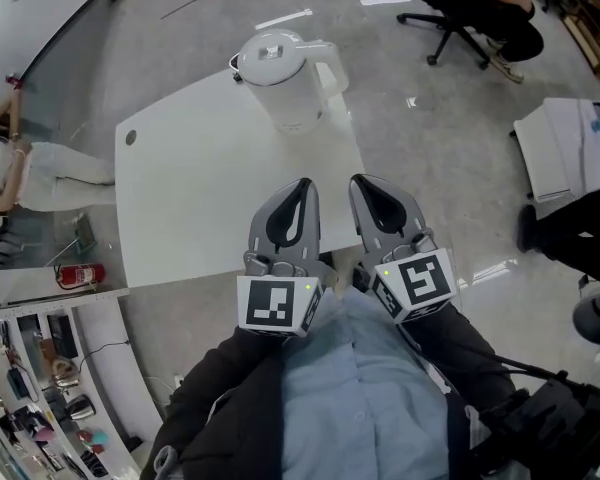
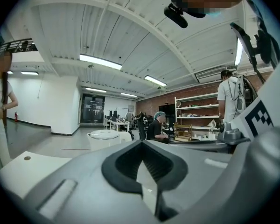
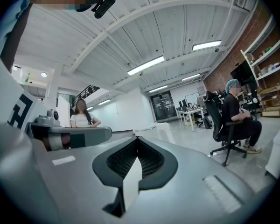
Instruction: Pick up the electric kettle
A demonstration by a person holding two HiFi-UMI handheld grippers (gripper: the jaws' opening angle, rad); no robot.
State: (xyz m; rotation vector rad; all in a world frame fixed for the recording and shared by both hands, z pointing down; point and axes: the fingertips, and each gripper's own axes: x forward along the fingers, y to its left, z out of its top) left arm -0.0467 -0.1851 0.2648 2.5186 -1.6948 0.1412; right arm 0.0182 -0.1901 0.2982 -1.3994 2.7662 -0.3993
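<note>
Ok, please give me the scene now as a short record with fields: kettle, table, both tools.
object: white electric kettle, upright, lid on
handle: on the right side in the head view
place: far part of the white table
left tool: shut, empty, apart from the kettle
right tool: shut, empty, apart from the kettle
task state: kettle not yet picked up

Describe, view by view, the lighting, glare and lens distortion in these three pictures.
Head view: even, soft light; the electric kettle is sharp, pale glare streaks lie on the floor, edges bow outward. Left gripper view: strong fisheye, black corners, curved ceiling beams, bright strip light. Right gripper view: same fisheye and black corners; its strip light glares white.
</note>
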